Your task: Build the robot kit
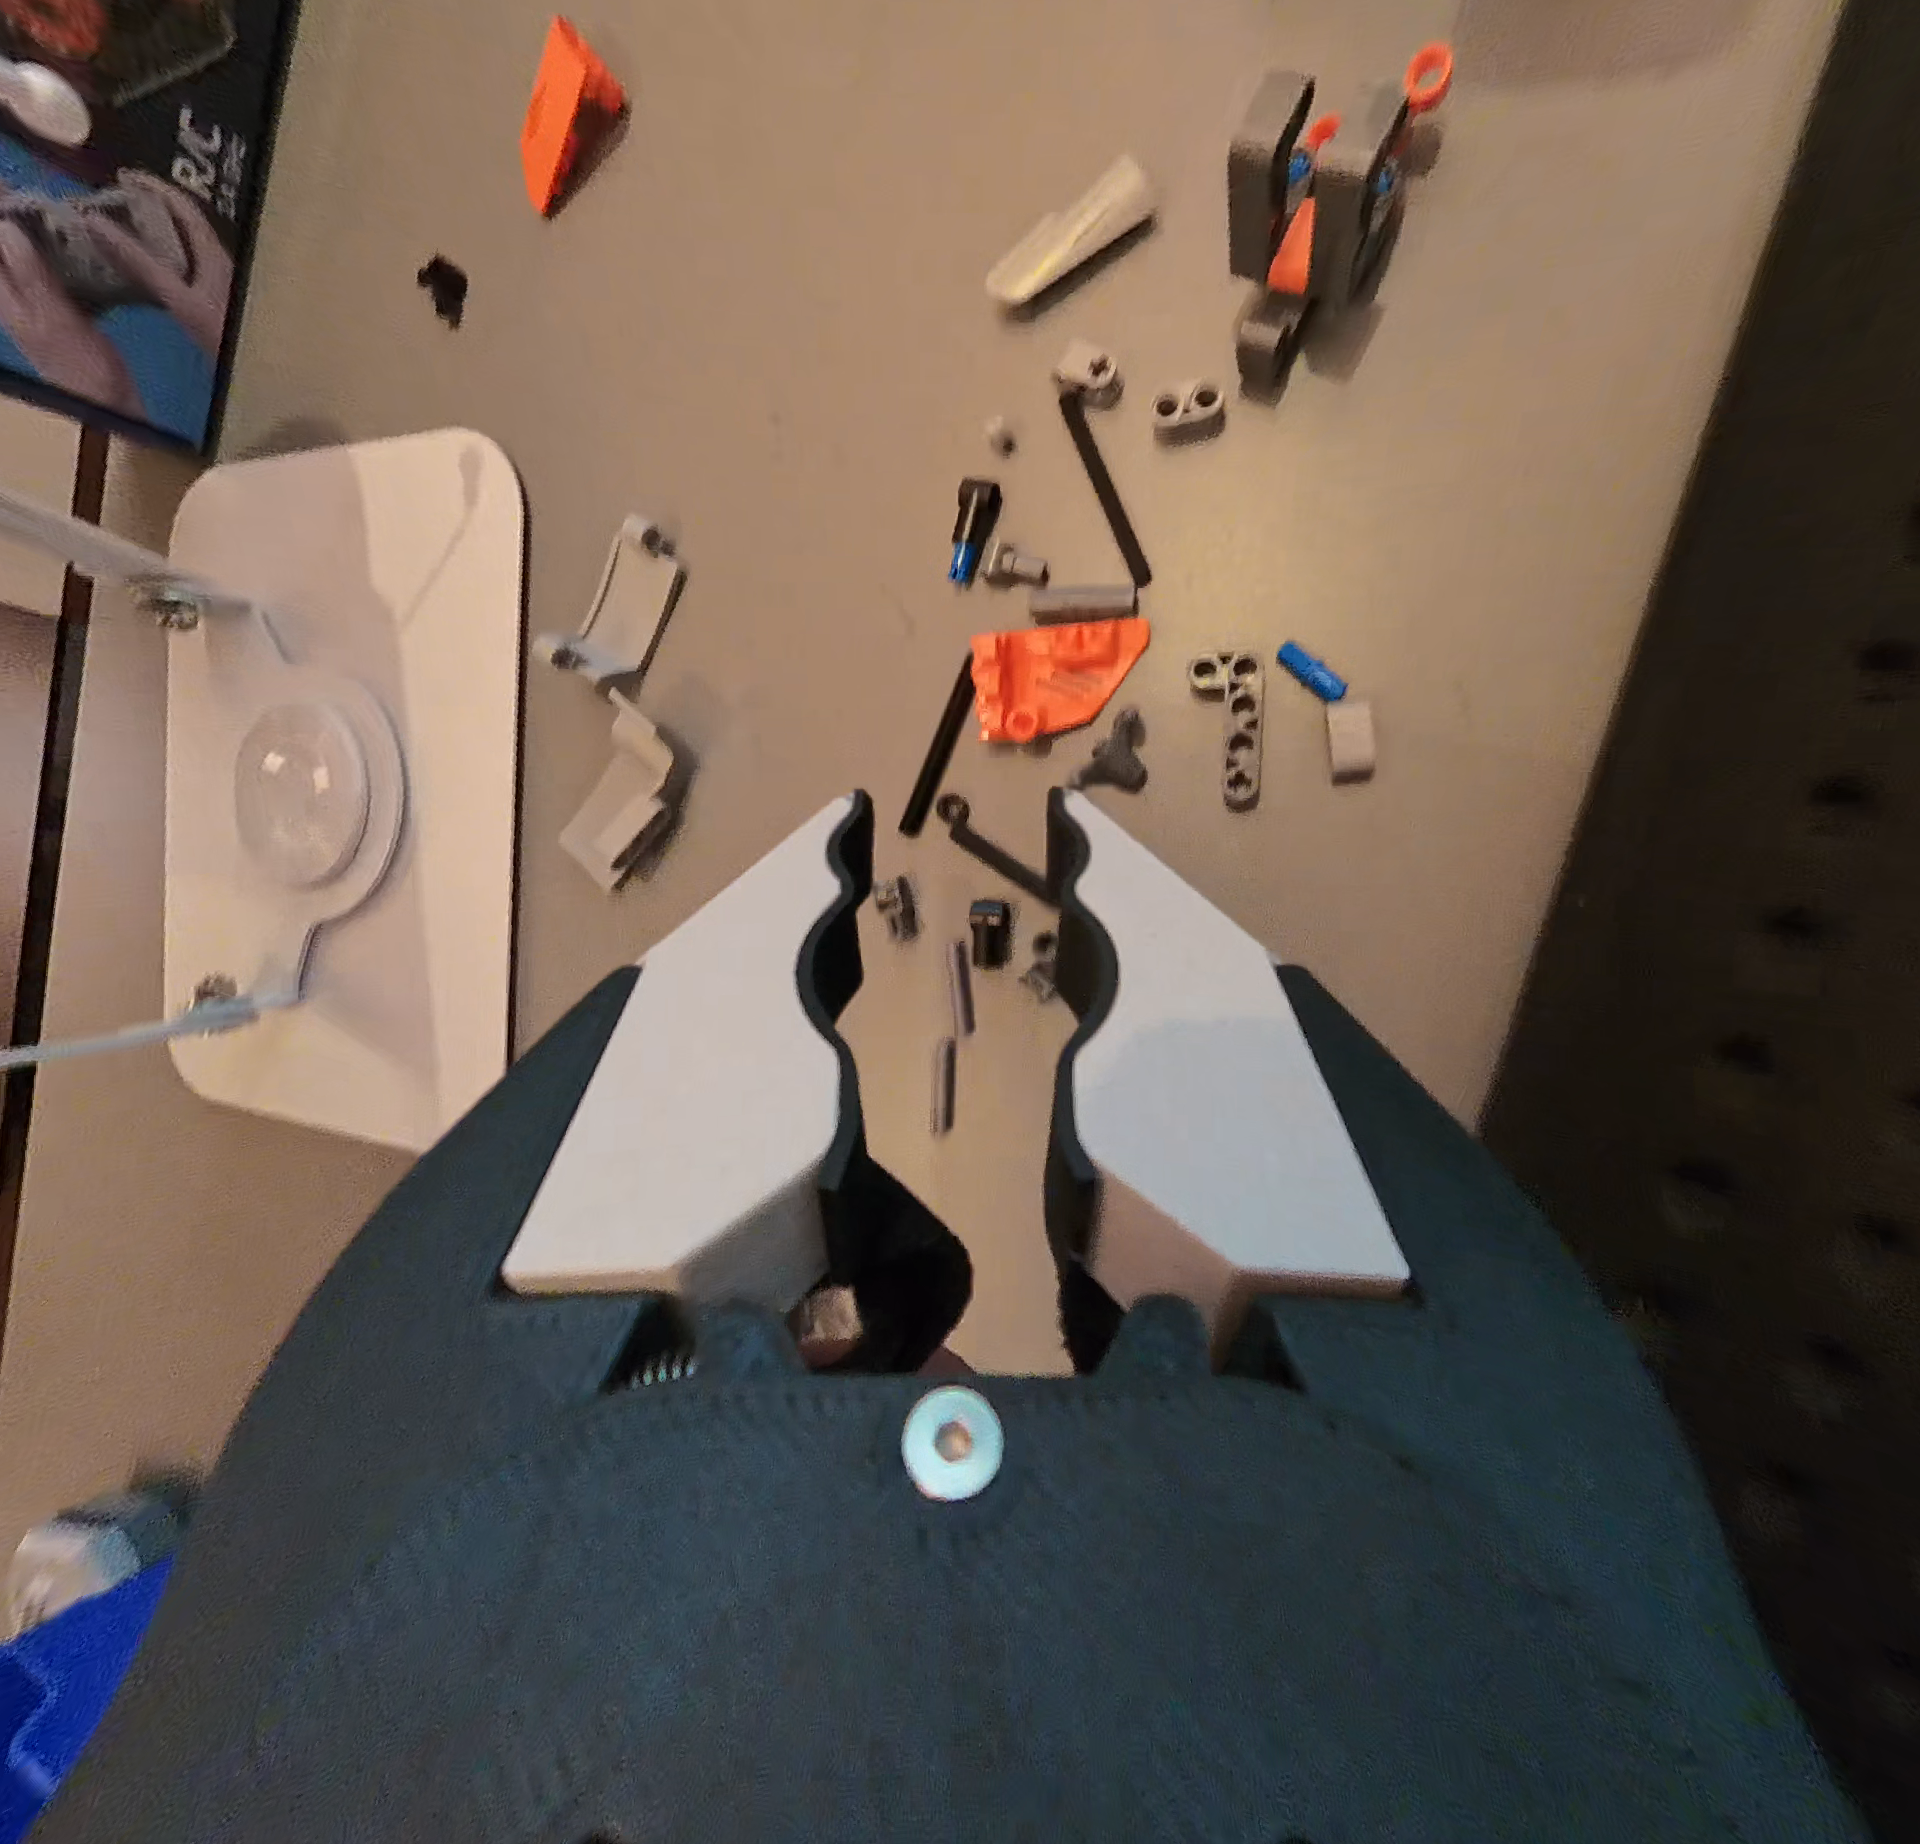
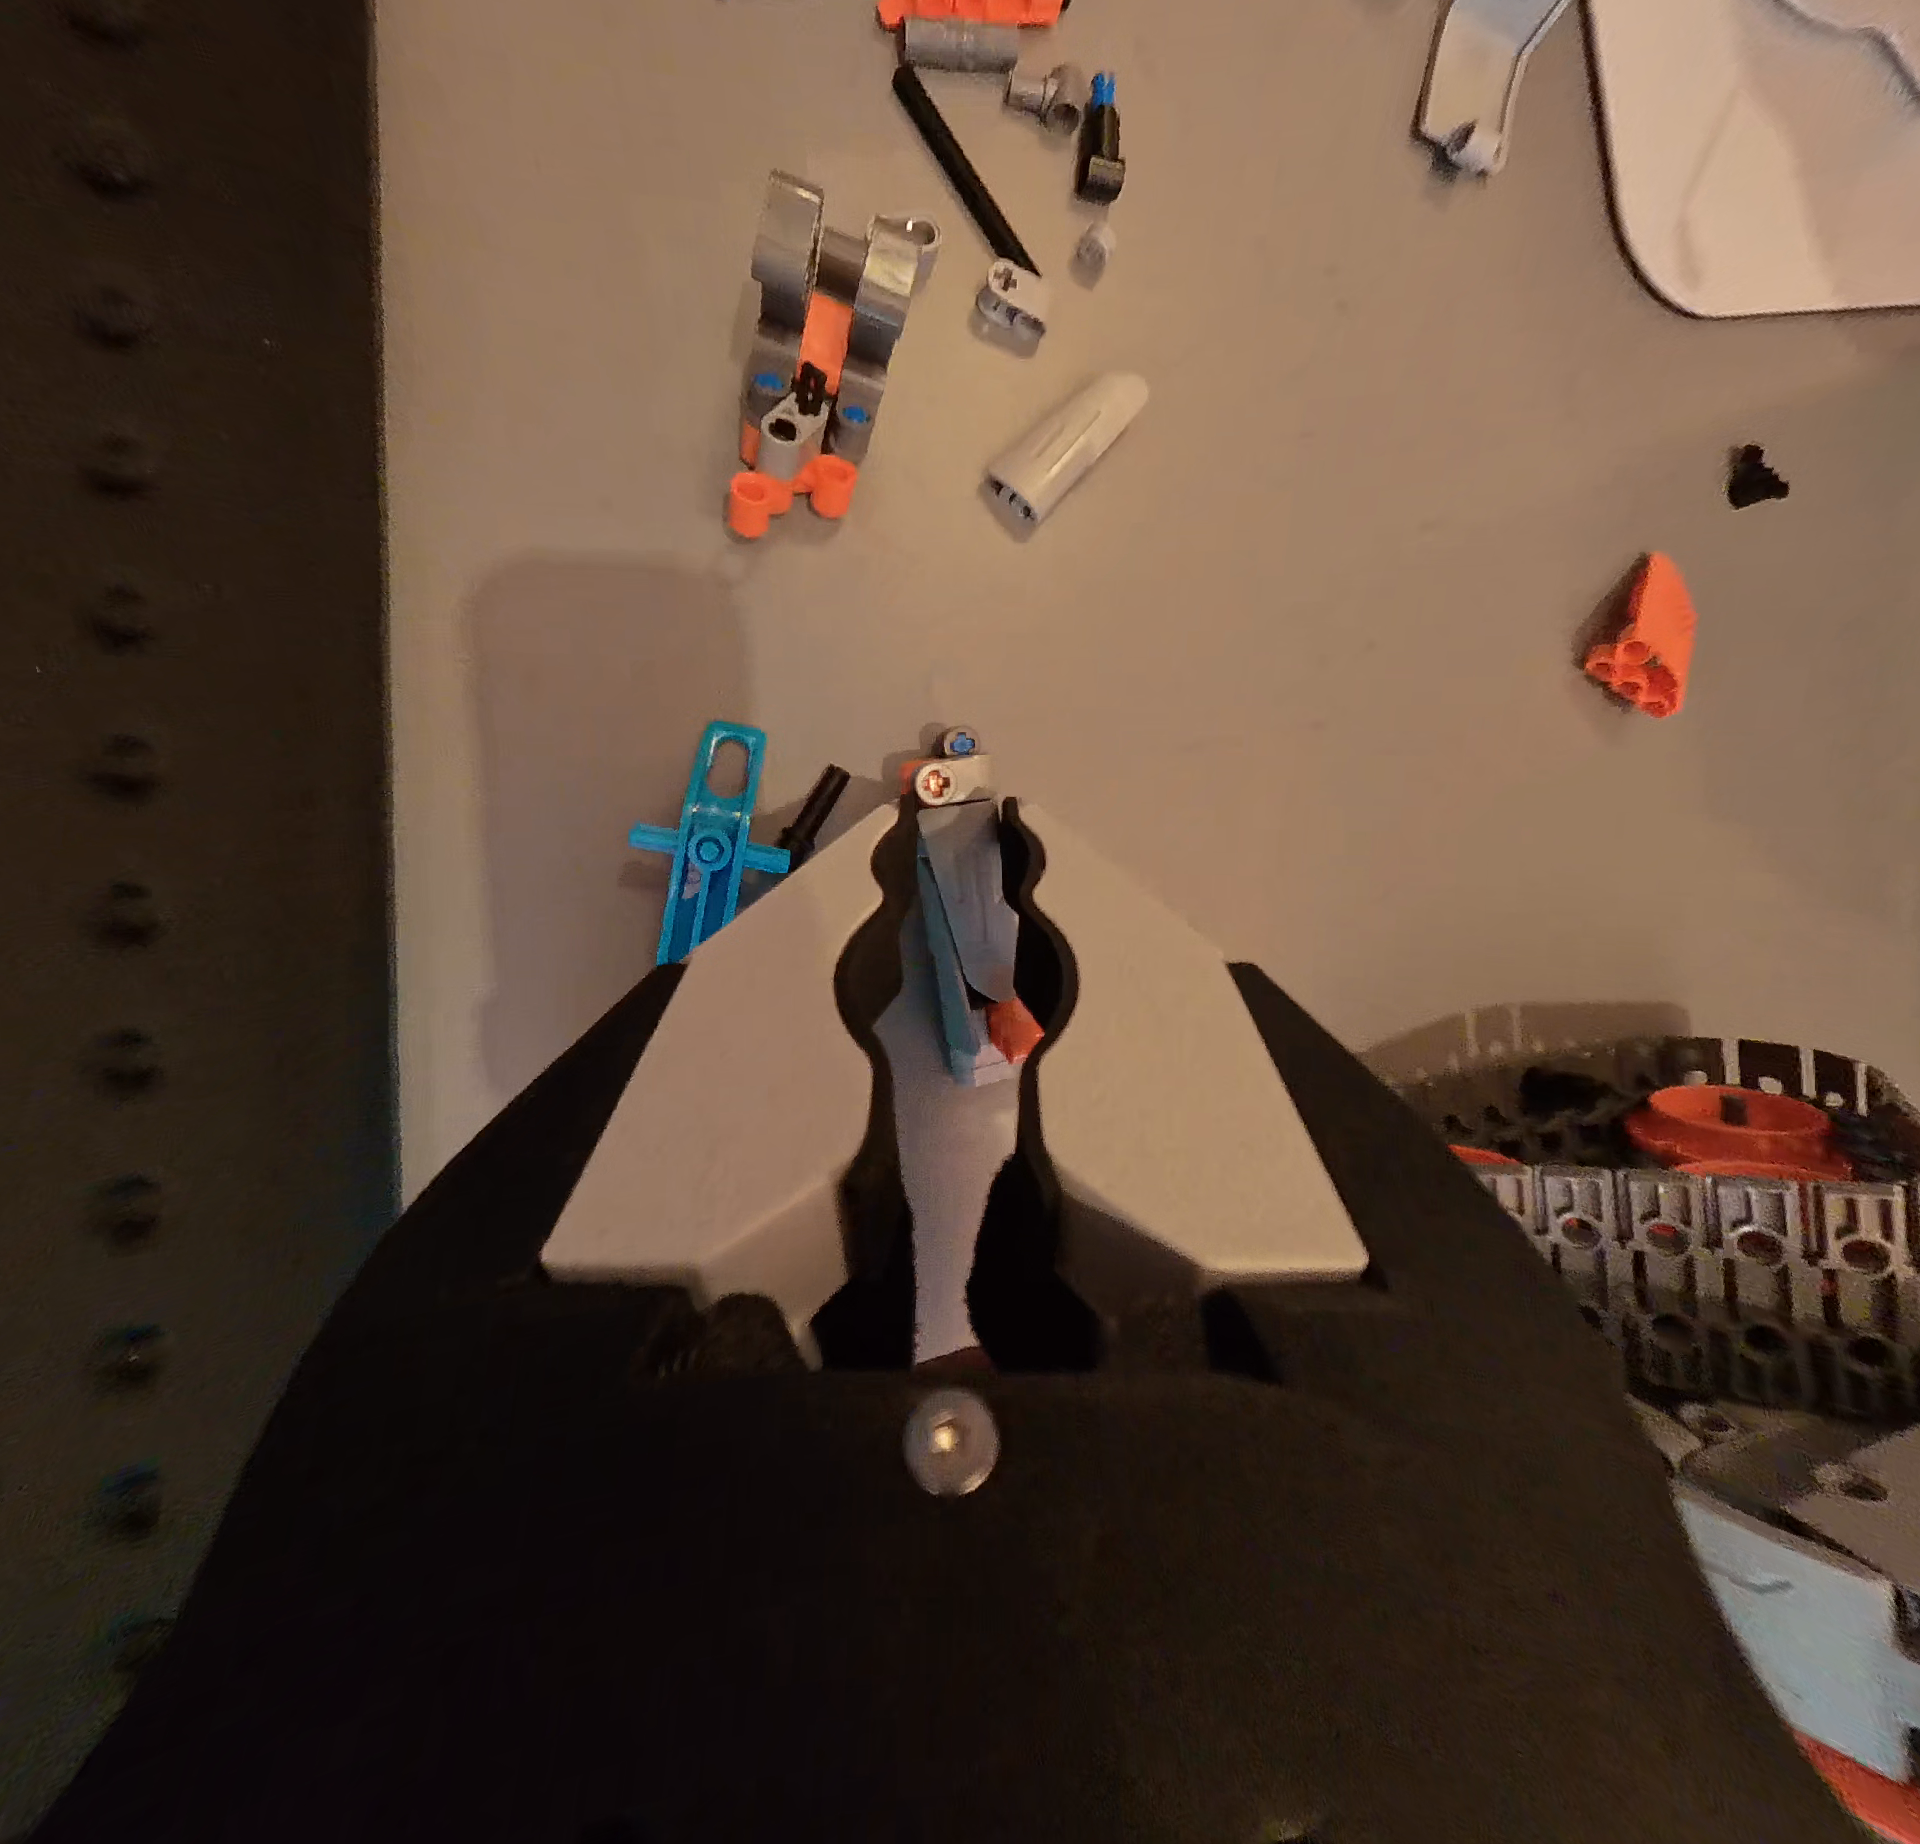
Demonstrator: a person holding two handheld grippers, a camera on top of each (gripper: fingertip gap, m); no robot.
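Plastic building-toy pieces lie scattered over the beige tabletop point(image 1: 790, 184), and the two grippers stand differently toward them. The right gripper point(image 2: 954, 807) is closed on a small grey-and-blue plastic assembly with an orange stub point(image 2: 961, 947): its pale fingers point(image 2: 727, 1067) pinch the piece from both sides, the long axis of the piece runs along the fingers, and its far end, a grey connector with a cross-shaped hole point(image 2: 948, 774), pokes out just past the tips, pointing away from the camera. Just to the left of those tips lie a light-blue plastic bracket with a cross bar point(image 2: 712, 838) and a short black pin point(image 2: 816, 802); farther ahead, well apart, stand a grey-and-orange built sub-assembly point(image 2: 821, 340) and a pale grey tapered panel point(image 2: 1065, 449), and at the lower right sits a larger grey-and-orange tracked model point(image 2: 1704, 1244). The left gripper point(image 1: 961, 807) is open and holds nothing; between its parted fingers, down on the table, lie a thin grey axle point(image 1: 961, 984), a small black connector point(image 1: 987, 927) and a black angled lever point(image 1: 997, 849), the axle lying roughly in line with the fingers. Just ahead of the tips a black rod point(image 1: 940, 745) slants up toward a flat orange ribbed panel point(image 1: 1060, 677), whose long axis runs crosswise to the gripper. The left gripper is the nearer one to that cluster; a white rounded tray with a clear dome point(image 1: 436, 568) sits well off to its left
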